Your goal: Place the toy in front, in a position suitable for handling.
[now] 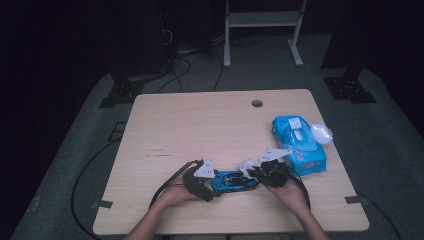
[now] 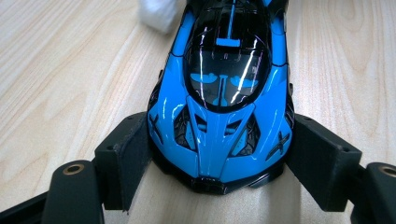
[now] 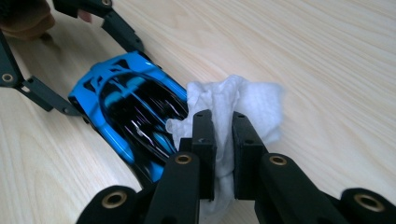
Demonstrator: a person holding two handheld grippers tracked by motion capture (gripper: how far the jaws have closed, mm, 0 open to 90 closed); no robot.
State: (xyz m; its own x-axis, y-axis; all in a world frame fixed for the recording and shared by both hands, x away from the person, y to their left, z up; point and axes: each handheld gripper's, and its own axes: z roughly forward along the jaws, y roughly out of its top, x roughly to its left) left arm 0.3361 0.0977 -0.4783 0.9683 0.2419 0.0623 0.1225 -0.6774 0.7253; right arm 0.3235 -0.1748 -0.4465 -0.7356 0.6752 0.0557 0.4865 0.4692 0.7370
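Blue toy car [image 2: 219, 102] sits near the table's [image 1: 200, 125] front edge, its nose clamped by the left gripper [image 2: 219, 177]. The right gripper [image 3: 223, 135] pinches a white tissue [image 3: 247, 107] at the car's far end, so wiping seems underway. Next the tissue likely needs dragging across the glossy roof.

We could read no word, brand or number anywhere. The only signs we found were two black X-shaped marks on the nose of the blue toy car [image 2: 219, 107], one at each side. The blue tissue pack [image 1: 299, 142] near the right edge of the tabletop carried printing, but it was too small and blurred for us.
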